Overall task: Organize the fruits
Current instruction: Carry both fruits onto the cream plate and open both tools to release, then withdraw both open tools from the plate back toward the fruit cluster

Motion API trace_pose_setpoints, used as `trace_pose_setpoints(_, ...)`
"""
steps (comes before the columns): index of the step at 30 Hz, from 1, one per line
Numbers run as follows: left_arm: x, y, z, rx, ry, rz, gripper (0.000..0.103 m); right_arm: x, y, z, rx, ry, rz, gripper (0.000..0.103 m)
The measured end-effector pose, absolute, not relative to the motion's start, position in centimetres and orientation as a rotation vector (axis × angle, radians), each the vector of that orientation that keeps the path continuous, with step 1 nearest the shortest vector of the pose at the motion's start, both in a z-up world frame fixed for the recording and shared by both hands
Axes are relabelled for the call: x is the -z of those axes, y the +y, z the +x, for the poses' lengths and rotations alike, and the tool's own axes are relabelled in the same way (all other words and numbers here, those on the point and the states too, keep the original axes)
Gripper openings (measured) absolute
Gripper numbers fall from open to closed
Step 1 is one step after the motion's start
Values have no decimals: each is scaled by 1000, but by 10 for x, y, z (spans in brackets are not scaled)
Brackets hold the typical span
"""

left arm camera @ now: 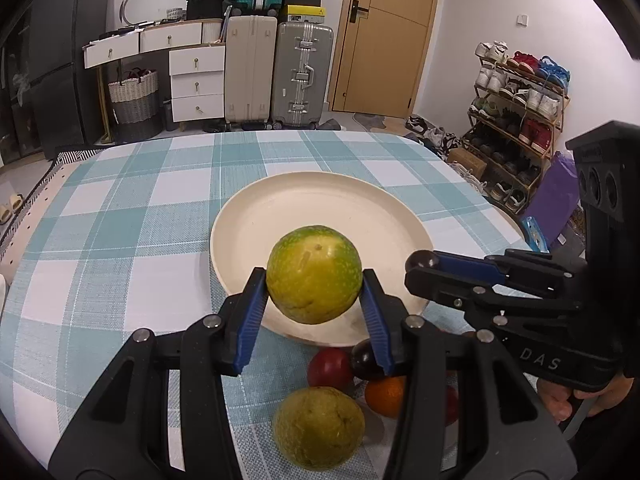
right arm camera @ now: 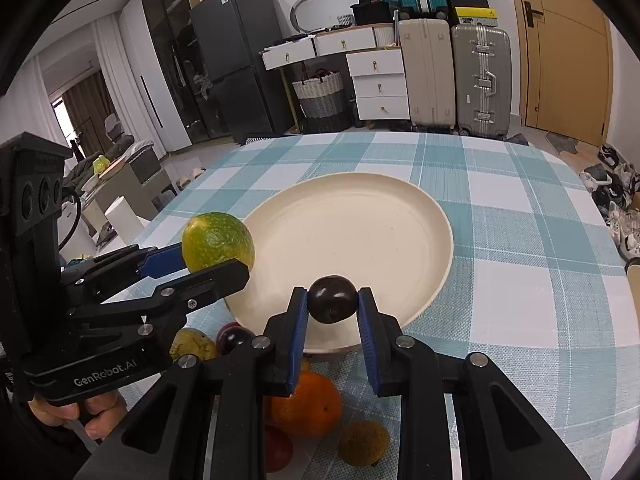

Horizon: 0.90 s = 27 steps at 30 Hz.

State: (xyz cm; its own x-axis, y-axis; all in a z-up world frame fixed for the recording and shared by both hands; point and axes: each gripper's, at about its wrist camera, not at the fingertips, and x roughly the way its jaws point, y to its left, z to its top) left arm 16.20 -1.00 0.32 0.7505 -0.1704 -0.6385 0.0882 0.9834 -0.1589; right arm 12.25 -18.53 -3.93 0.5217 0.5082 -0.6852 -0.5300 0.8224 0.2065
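Step in hand, as judged: both fruits are lifted and are being carried to the cream plate (left arm camera: pixel 248 216), which is bare in both views.

Left gripper (left arm camera: pixel 315 292): fingers closed narrow on a green-yellow citrus fruit (left arm camera: pixel 314 274), pads pressing on both its sides. In the left wrist view the fruit hangs at frame centre, over the plate's near rim.

Right gripper (right arm camera: pixel 333 300): fingers drawn close on a small dark plum (right arm camera: pixel 333 299), held over the near rim at lower centre of the right wrist view.

Remaining fruit lies on the checked tablecloth (left arm camera: pixel 120 208) in the lower frame, just short of the plate: a second green fruit (left arm camera: pixel 319 427), a red plum (left arm camera: pixel 330 368), an orange (right arm camera: pixel 306 404) and a small yellowish fruit (right arm camera: pixel 364 442).

Next move, as judged: advance each fruit past the rim, lower until it rests on the plate floor, then part the fingers. Round fruit may roll, so release low.

Clearance: the two grippers stand close side by side at the near rim, so they should be set down apart. The plate's far half and the cloth beyond it, in the upper middle of the frame, are open. The table edge lies well behind the plate.
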Motion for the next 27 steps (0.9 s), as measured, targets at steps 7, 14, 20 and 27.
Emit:
trace_pose_setpoints(7, 5, -13, 175, 152, 733, -107, 44, 46, -181, 131, -617, 833, -34, 25)
trace_pose_setpoints(14, 9, -11, 175, 155, 743, -114, 44, 49, -185, 129, -619, 837, -16, 41)
trace_pose_setpoints(20, 1, -8, 165, 135, 711, -110, 67, 44, -194, 119, -594, 813, -32, 57)
trace_pose_setpoints(27, -13, 4, 138, 105, 667, -141, 91, 31, -212, 100, -562, 757, -30, 96)
